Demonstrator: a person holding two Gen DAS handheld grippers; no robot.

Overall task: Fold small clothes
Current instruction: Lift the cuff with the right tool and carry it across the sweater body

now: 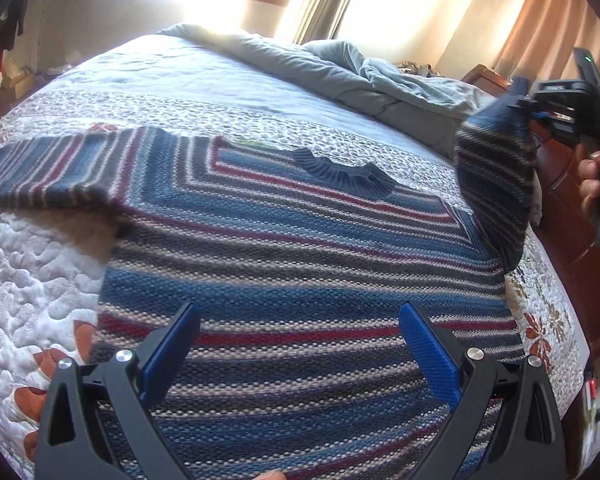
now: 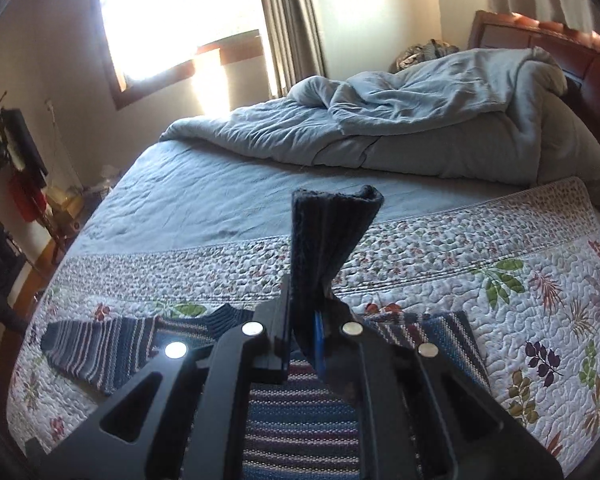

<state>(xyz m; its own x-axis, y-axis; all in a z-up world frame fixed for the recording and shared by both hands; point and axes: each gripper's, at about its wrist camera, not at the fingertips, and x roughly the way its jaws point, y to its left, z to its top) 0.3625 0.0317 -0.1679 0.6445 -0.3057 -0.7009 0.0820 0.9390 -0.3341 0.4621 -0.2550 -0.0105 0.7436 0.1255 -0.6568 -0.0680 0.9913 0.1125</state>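
The striped knit sweater (image 1: 284,248) lies spread flat, front up, on the floral quilt (image 1: 32,264) at the near end of the bed, its dark ribbed collar (image 1: 340,172) pointing toward the far side. Its bands run blue, grey, cream and red. One sleeve (image 1: 60,176) stretches out flat to the left across the quilt; the other sleeve (image 1: 496,184) is lifted off the bed at the right, hanging from its dark cuff (image 2: 332,236).

That cuff is pinched in the right gripper (image 2: 302,340), whose blue-padded fingers are closed tight on the ribbed fabric, the cuff end standing up above them (it fans out slightly at the top). In the left wrist view the same gripper shows at the right edge, with the person's hand (image 1: 596,184) around its handle.

The left gripper (image 1: 300,340) hovers over the lower body of the sweater with its fingers spread wide and nothing between them; whether its tips touch the knit cannot be told.

Beyond the quilt lies a pale blue sheet (image 2: 204,196), then a rumpled grey-blue duvet (image 2: 400,120) heaped against the reddish wooden headboard (image 2: 572,56). A bright window (image 2: 176,16) with curtains (image 2: 292,20) fills the far wall
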